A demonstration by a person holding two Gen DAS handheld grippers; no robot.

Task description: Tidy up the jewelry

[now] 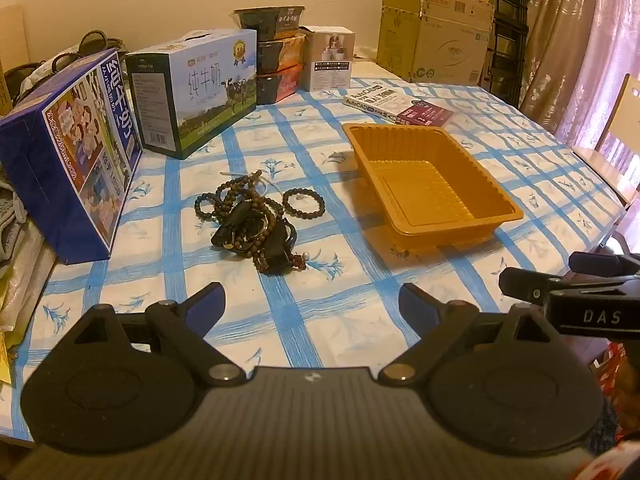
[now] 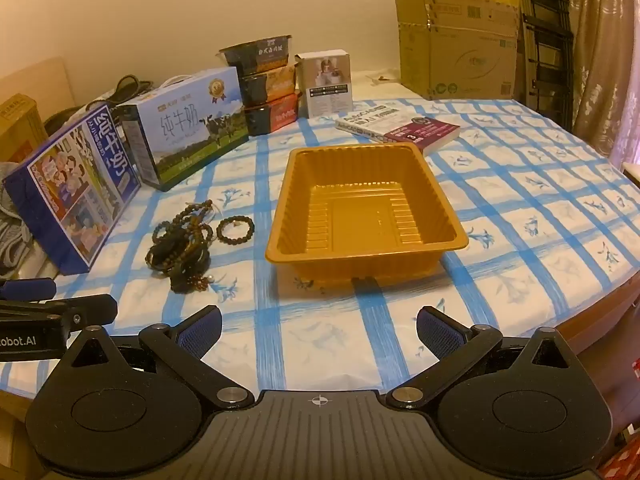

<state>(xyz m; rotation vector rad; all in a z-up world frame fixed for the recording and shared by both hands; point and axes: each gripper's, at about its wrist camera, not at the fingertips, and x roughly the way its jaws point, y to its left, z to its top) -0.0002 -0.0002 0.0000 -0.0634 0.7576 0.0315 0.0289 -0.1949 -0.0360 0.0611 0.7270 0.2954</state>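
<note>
A tangled pile of dark bead bracelets and necklaces (image 1: 252, 228) lies on the blue-checked tablecloth, left of an empty orange plastic tray (image 1: 430, 184). One dark bead bracelet (image 1: 304, 202) lies apart at the pile's right. My left gripper (image 1: 312, 304) is open and empty, low over the cloth, short of the pile. In the right wrist view the pile (image 2: 180, 246), the single bracelet (image 2: 235, 230) and the tray (image 2: 366, 216) lie ahead. My right gripper (image 2: 319, 330) is open and empty, in front of the tray.
Two milk cartons (image 1: 120, 120) stand at the left, stacked food bowls (image 1: 276, 56) and a small white box (image 1: 328, 58) at the back. A book (image 1: 396, 106) lies behind the tray. A cardboard box (image 1: 436, 36) stands at the far right. The table edge runs along the right (image 2: 592, 308).
</note>
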